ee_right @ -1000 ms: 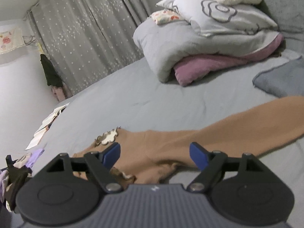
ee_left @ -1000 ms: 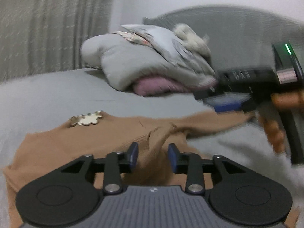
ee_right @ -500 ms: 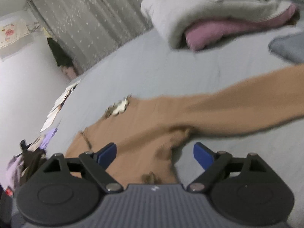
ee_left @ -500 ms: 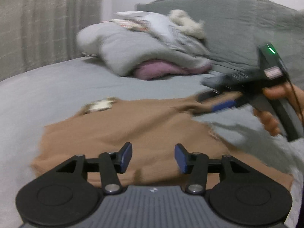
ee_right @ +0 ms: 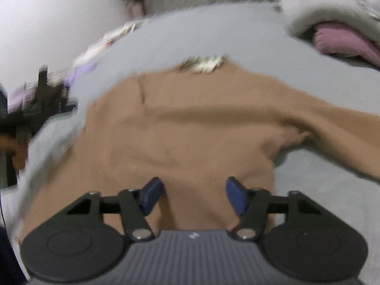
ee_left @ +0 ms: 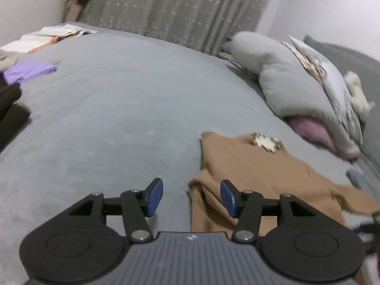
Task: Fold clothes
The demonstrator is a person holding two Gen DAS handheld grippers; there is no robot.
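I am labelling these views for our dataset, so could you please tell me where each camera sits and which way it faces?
Left wrist: on the left gripper, looking along its open fingers across the grey bed toward the curtain; brown sweater at right.
Right wrist: on the right gripper, looking down over the spread sweater; open fingers, and the other gripper, blurred, at left.
Shared: sweater, bed, folded bedding.

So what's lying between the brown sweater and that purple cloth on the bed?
Only bare grey bedsheet separates the brown sweater from the purple cloth, seen in the left wrist view.
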